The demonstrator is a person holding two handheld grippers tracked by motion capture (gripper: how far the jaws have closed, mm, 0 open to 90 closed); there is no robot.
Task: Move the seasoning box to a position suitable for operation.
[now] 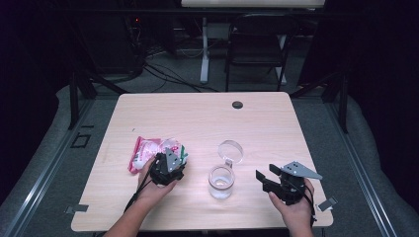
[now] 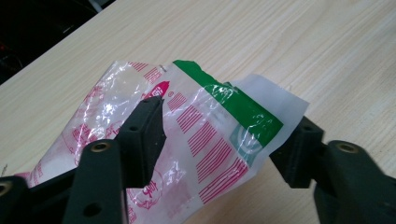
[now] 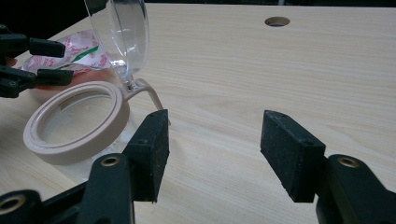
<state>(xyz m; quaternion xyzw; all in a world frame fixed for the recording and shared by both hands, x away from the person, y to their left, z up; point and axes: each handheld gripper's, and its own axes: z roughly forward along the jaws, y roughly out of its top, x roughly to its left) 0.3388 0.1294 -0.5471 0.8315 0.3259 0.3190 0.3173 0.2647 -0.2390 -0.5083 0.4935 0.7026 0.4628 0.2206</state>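
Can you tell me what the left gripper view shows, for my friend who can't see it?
A crinkly plastic bag with pink stripes and a green band lies on a light wooden table, between the left gripper's two black jaws. One jaw lies over the bag's pink side and the other stands at its white corner; whether they pinch it can't be told.

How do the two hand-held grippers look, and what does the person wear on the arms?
Both the left gripper and the right gripper are black, each with two blocky jaws that carry brass-coloured rivets. A grey three-cornered plate sits on top of each, and a thin black cable trails from each toward the person. The forearms are bare; no sleeves are visible.
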